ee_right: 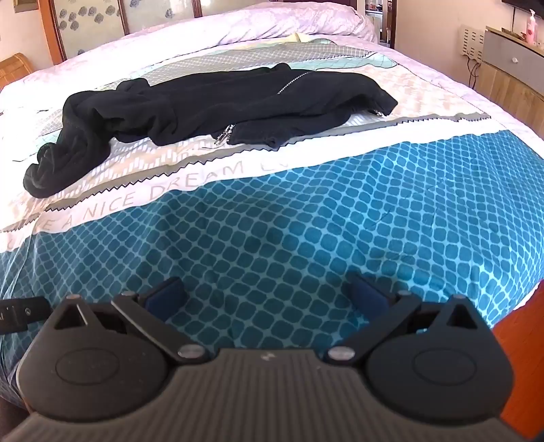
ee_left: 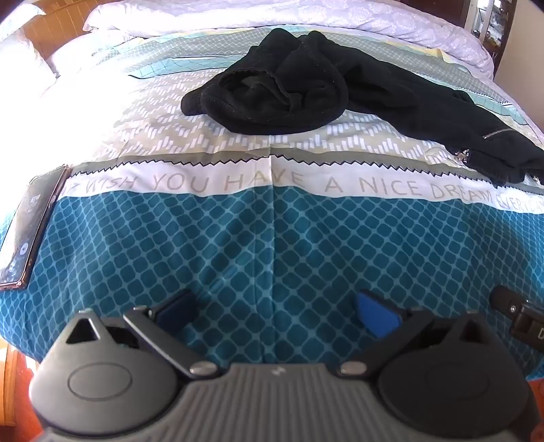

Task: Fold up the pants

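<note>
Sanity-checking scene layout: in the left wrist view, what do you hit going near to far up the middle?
left gripper, jaws open and empty → teal lattice band of the bedspread → white text band → crumpled black pants → white duvet.

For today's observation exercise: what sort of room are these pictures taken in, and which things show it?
Most likely a bedroom in a home. A wide bed fills the view, covered by a patterned quilt printed with "have a nice dream". A headboard stands behind it, and a drawer cabinet sits along the wall.
</note>
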